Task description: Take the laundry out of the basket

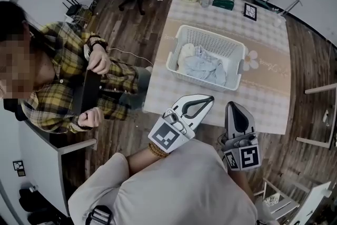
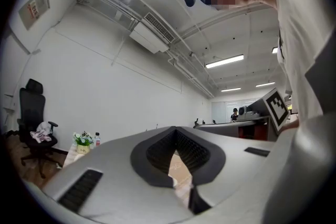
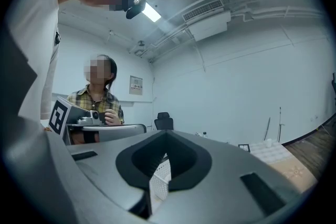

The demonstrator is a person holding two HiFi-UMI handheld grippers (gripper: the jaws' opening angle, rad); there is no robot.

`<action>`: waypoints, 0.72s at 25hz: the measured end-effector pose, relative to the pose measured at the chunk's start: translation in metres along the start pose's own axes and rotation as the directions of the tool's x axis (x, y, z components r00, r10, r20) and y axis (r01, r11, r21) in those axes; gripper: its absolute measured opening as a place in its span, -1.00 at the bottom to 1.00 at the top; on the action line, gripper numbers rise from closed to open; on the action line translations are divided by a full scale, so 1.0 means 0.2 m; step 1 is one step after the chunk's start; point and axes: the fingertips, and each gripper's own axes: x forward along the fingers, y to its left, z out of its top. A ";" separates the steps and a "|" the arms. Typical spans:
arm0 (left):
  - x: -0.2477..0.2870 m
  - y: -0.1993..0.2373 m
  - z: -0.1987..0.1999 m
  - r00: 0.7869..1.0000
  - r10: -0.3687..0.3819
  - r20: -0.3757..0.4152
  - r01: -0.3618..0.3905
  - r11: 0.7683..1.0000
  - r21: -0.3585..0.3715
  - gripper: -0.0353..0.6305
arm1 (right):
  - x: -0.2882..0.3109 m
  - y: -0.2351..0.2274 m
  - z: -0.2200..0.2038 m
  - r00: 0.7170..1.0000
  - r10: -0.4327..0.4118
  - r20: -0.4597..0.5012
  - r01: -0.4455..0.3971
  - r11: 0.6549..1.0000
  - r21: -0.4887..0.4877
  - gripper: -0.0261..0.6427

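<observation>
White basket (image 1: 213,39) lengthwise across table (image 1: 266,26), laundry (image 1: 208,68) inside.

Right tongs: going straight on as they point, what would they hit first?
Probably the near wall of the white basket; the right tongs point straight at it, though depth is unclear.

The person wears a pale beige top (image 1: 174,187) with loose sleeves and a brown beaded bracelet (image 1: 156,151). The left gripper (image 1: 209,98) has a white shell around dark, ribbed inner pads (image 2: 157,152). The right gripper (image 1: 232,106) looks darker grey. Each carries a marker cube (image 1: 168,136) printed with black-and-white squares.
</observation>
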 end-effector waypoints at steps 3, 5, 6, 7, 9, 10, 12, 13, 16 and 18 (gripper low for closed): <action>0.04 0.11 0.00 1.000 -0.009 -0.004 0.009 1.000 0.008 -0.84 | 0.11 -0.04 0.01 1.000 -0.019 0.007 0.019 1.000 0.001 -0.90; 0.07 0.17 0.00 1.000 -0.013 -0.011 0.013 1.000 0.006 -0.84 | 0.16 -0.07 0.01 0.999 -0.033 0.013 0.033 0.999 0.004 -0.90; 0.08 0.19 0.00 1.000 -0.016 -0.017 0.016 1.000 0.003 -0.84 | 0.18 -0.07 0.00 0.999 -0.041 0.013 0.041 0.999 0.006 -0.90; 0.09 0.21 0.00 1.000 -0.018 -0.022 0.018 1.000 0.001 -0.84 | 0.20 -0.08 0.00 0.999 -0.047 0.011 0.047 0.999 0.009 -0.90; 0.12 0.25 0.00 1.000 -0.017 -0.022 0.017 1.000 0.001 -0.84 | 0.23 -0.11 0.00 0.998 -0.055 0.010 0.055 0.998 0.008 -0.90; 0.14 0.26 -0.01 1.000 -0.014 -0.022 0.014 1.000 0.004 -0.84 | 0.25 -0.14 0.00 0.998 -0.057 0.012 0.057 0.998 0.006 -0.90; 0.17 0.29 -0.02 1.000 -0.008 -0.025 0.009 1.000 0.011 -0.84 | 0.26 -0.18 0.00 0.998 -0.062 0.016 0.062 0.998 0.005 -0.90; 0.19 0.30 -0.02 1.000 -0.005 -0.028 0.005 1.000 0.013 -0.84 | 0.27 -0.20 -0.01 0.998 -0.064 0.018 0.064 0.998 0.007 -0.90; 0.23 0.34 -0.01 0.999 0.017 -0.027 -0.016 0.999 0.027 -0.84 | 0.29 -0.26 0.01 0.997 -0.068 0.029 0.067 0.998 0.011 -0.90; 0.24 0.38 0.01 0.999 0.036 -0.029 -0.035 0.999 0.042 -0.85 | 0.30 -0.29 0.02 0.997 -0.068 0.031 0.068 0.998 0.008 -0.90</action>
